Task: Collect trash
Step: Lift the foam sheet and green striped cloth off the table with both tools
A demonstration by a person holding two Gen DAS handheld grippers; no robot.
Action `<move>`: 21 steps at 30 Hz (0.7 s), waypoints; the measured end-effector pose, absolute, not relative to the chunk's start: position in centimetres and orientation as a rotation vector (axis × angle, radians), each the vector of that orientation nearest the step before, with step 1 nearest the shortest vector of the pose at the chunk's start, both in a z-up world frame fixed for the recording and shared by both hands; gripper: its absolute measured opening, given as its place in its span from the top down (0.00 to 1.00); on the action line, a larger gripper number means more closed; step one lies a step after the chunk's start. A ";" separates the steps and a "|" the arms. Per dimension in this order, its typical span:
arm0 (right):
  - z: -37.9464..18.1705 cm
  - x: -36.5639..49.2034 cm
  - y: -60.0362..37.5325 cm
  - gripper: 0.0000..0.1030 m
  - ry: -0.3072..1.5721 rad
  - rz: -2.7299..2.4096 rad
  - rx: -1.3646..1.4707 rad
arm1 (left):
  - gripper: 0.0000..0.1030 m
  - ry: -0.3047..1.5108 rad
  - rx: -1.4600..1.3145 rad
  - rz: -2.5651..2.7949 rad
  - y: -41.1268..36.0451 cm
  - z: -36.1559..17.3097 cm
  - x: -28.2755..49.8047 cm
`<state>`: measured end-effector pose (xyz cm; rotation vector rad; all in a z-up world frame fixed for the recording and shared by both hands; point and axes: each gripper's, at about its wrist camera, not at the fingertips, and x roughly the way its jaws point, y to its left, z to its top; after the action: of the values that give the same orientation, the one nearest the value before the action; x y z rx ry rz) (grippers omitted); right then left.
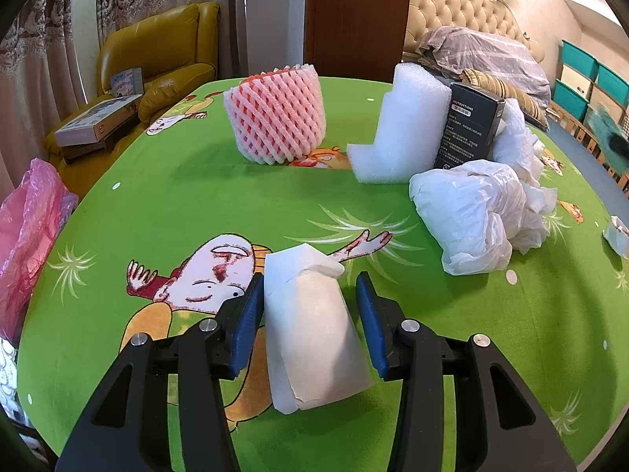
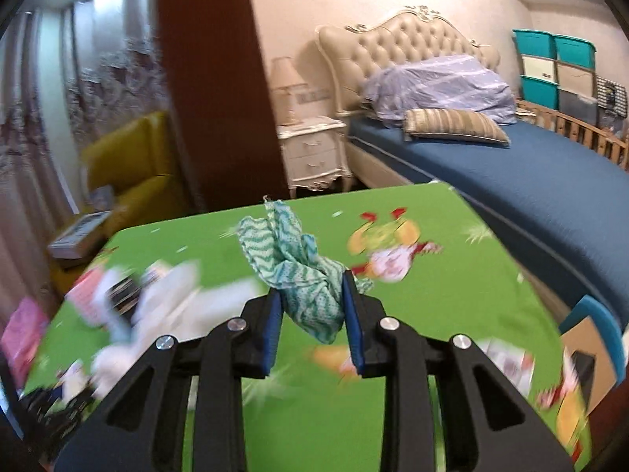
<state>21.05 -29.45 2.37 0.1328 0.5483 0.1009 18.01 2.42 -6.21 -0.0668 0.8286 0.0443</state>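
A white foam block point(image 1: 314, 338) sits between the blue pads of my left gripper point(image 1: 310, 279), which is shut on it just above the green cartoon tablecloth point(image 1: 157, 204). Further back lie a pink-and-white foam fruit net point(image 1: 277, 114), an L-shaped white foam piece point(image 1: 401, 133), a black carton point(image 1: 469, 129), a crumpled white plastic bag point(image 1: 471, 216) and white tissue point(image 1: 523, 141). My right gripper point(image 2: 310, 285) is shut on a green-and-white patterned cloth point(image 2: 298, 267), held up over the table point(image 2: 452, 295). The trash pile point(image 2: 157, 295) shows blurred at the left of that view.
A pink plastic bag point(image 1: 31, 228) hangs off the table's left edge. A small white scrap point(image 1: 617, 234) lies at the right edge. A yellow armchair point(image 1: 157, 51) with boxes stands beyond the table. A blue bed point(image 2: 530, 181) and a cardboard box point(image 2: 589, 354) are on the right.
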 end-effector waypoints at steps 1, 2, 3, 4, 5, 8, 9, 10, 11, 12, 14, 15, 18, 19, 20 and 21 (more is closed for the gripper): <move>1.9 19.5 -28.5 0.73 0.548 0.126 0.118 | 0.61 0.828 -0.067 0.045 2.3 -6.3 17.9; 1.5 18.3 -27.7 0.73 0.558 0.151 0.108 | 0.61 0.829 -0.065 0.045 2.3 -6.3 17.9; 1.0 17.5 -27.1 0.73 0.574 0.178 0.101 | 0.61 0.829 -0.063 0.046 2.3 -6.3 17.9; 0.5 16.9 -26.3 0.73 0.590 0.201 0.093 | 0.61 0.829 -0.062 0.047 2.3 -6.3 17.9; -0.1 16.1 -25.5 0.73 0.602 0.221 0.077 | 0.61 0.829 -0.062 0.047 2.2 -6.3 17.9; -1.4 14.5 -23.4 0.73 0.613 0.254 0.044 | 0.61 0.829 -0.066 0.046 2.1 -6.2 18.0; -1.6 14.3 -22.9 0.73 0.611 0.258 0.043 | 0.61 0.829 -0.066 0.046 2.1 -6.2 18.0; -1.7 14.2 -22.6 0.73 0.610 0.264 0.039 | 0.61 0.829 -0.065 0.046 2.0 -6.2 18.0; -1.8 14.0 -22.0 0.73 0.606 0.270 0.025 | 0.61 0.829 -0.065 0.046 2.0 -6.3 18.0; -1.9 14.0 -21.7 0.73 0.603 0.268 0.017 | 0.60 0.829 -0.065 0.046 2.0 -6.3 18.0; -2.2 13.9 -21.4 0.73 0.596 0.260 0.006 | 0.60 0.830 -0.062 0.048 2.0 -6.3 18.0; -2.6 13.8 -21.2 0.73 0.596 0.256 0.003 | 0.60 0.830 -0.060 0.049 2.0 -6.2 18.0; -3.8 14.1 -21.0 0.73 0.614 0.256 0.001 | 0.60 0.830 -0.062 0.049 2.0 -6.2 18.0; -4.1 14.1 -20.8 0.73 0.621 0.259 -0.002 | 0.60 0.830 -0.061 0.049 1.9 -6.2 18.0; -4.2 14.1 -20.6 0.73 0.624 0.259 -0.013 | 0.60 0.829 -0.061 0.049 1.9 -6.2 18.0; -4.3 14.1 -20.4 0.73 0.620 0.259 -0.022 | 0.60 0.829 -0.063 0.048 2.0 -6.2 18.0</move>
<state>14.06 -20.44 -4.32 -0.0218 0.6201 0.2593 17.96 1.96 -6.23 -0.0625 0.8292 0.0480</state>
